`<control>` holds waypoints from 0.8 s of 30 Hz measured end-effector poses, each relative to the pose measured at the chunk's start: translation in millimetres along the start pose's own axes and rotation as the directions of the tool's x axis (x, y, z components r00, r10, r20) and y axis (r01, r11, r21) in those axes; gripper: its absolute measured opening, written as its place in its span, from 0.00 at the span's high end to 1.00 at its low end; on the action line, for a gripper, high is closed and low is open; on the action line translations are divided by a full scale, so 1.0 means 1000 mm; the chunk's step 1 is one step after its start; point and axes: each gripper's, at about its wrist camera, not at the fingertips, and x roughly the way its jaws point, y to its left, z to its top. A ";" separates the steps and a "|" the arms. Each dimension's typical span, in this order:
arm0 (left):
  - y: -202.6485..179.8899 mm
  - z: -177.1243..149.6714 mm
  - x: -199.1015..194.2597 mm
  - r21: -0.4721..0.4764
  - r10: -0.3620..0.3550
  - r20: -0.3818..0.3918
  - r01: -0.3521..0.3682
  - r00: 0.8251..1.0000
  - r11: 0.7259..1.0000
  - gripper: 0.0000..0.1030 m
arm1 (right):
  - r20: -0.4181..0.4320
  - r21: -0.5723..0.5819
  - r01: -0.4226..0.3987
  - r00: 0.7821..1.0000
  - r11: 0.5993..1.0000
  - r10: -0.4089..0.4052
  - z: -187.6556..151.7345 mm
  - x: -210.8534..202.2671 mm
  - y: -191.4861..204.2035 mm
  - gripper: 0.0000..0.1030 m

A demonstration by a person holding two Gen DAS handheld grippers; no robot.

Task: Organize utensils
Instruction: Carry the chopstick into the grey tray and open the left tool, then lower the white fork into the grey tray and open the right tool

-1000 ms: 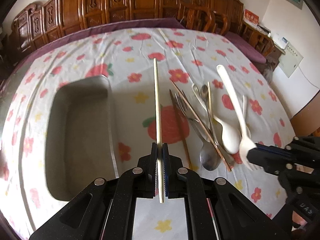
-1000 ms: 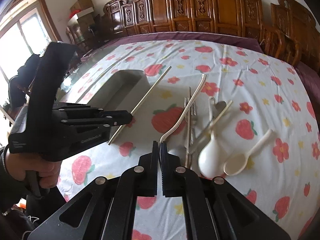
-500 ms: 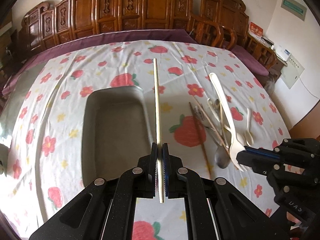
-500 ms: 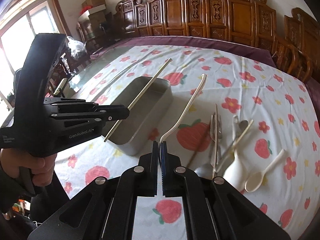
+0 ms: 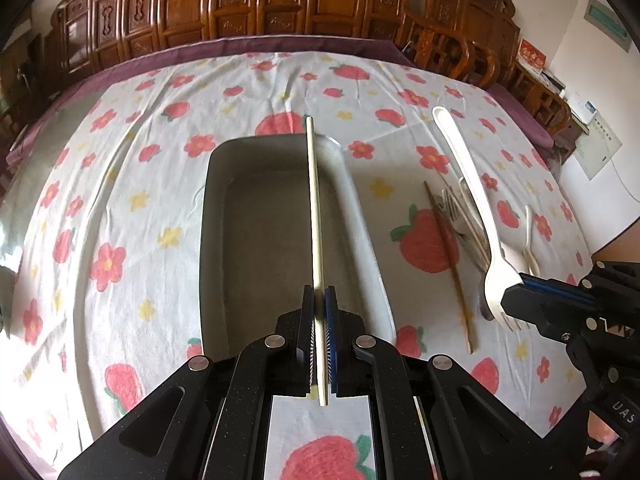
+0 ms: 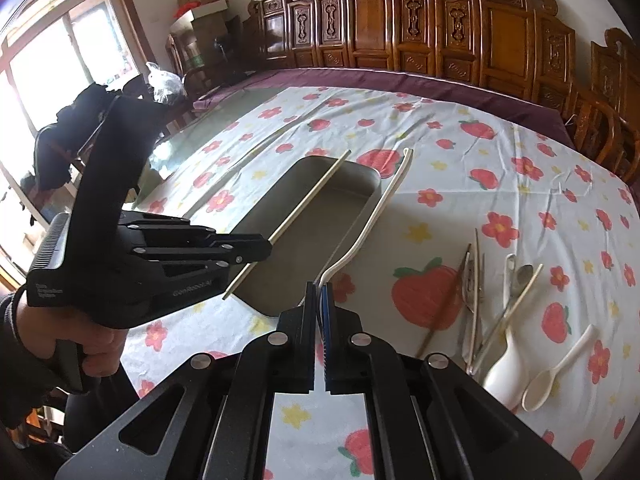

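Strawberry-print tablecloth [image 5: 120, 184] covered the table. Nearest, left gripper [image 5: 319, 300] was clenched on a pale chopstick [image 5: 314, 200], held above the metal tray [image 5: 212, 240]. Right gripper [image 6: 319, 286] was clamped on a white plastic fork [image 5: 476, 204] just right of the tray. Loose utensils [image 6: 496, 304] lay further right. Carved wooden chairs [image 6: 440, 28] stood behind.

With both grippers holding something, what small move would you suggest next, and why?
Probably lower the left gripper and release its pale chopstick, since the stick already hangs over the empty metal tray. The right gripper holds the white fork beside it.
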 end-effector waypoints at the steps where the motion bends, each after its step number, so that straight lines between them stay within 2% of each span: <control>1: 0.002 0.000 0.001 -0.003 -0.002 -0.002 0.002 1.000 1.000 0.96 | -0.002 -0.001 0.000 1.000 1.000 0.000 0.000 0.001 0.001 0.97; 11: 0.014 0.004 0.004 -0.022 0.012 0.002 -0.011 1.000 1.000 0.95 | -0.011 0.002 -0.018 1.000 1.000 0.018 0.008 0.016 0.007 0.96; 15: 0.023 0.003 -0.008 -0.035 0.018 0.021 -0.017 1.000 0.999 0.92 | -0.009 -0.003 -0.037 0.999 0.999 0.037 0.015 0.023 0.013 0.97; 17: 0.029 0.002 -0.017 -0.041 0.025 0.036 -0.024 0.999 0.999 0.87 | -0.012 -0.011 -0.051 0.999 0.999 0.051 0.019 0.030 0.018 0.97; 24: 0.049 -0.003 -0.045 -0.047 0.062 0.079 -0.059 0.995 0.997 0.87 | -0.037 -0.023 -0.090 0.995 0.996 0.089 0.027 0.060 0.035 0.97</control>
